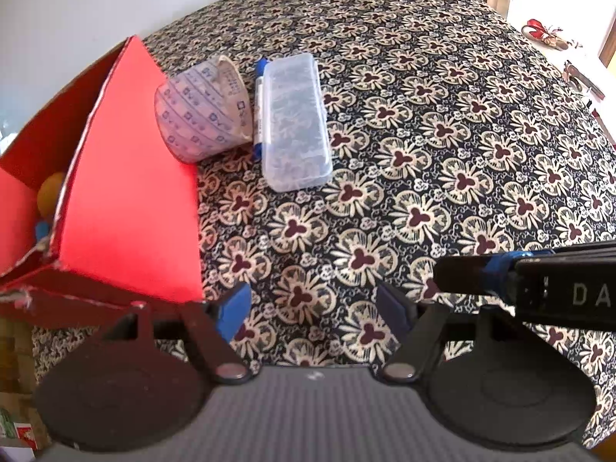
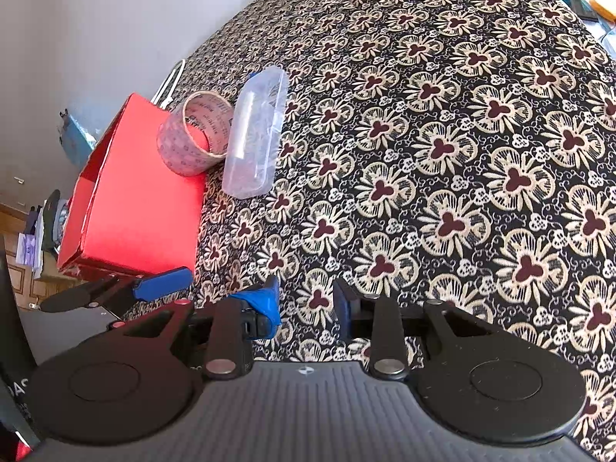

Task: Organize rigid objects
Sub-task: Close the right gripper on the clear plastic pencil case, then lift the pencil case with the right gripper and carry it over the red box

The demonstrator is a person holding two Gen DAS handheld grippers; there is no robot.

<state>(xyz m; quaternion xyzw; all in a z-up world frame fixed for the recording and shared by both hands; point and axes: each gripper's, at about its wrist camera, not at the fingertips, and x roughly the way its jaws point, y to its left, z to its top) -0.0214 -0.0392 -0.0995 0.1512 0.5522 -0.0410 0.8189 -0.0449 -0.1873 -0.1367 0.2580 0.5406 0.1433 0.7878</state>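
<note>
- Approaching the remaining pieces: red box (image 1: 127, 192) stands at the left on the patterned cloth (image 1: 442, 154), with a yellow ball (image 1: 50, 192) already inside.
- Tape roll (image 1: 204, 111) leans against the box wall; blue marker (image 1: 258, 107) lies between the roll and the clear plastic case (image 1: 294, 123), touching both.
- Left gripper (image 1: 312, 308): jaws apart, nothing between them, hanging over bare cloth well short of the case.
- Right gripper (image 2: 306, 302): jaws partly apart, empty, over cloth.
- Judgement: the step in hand is the reach before a pick. Next calls for carrying the left claw forward and lining its gap across the case's narrow width, or the roll's wall.
</note>
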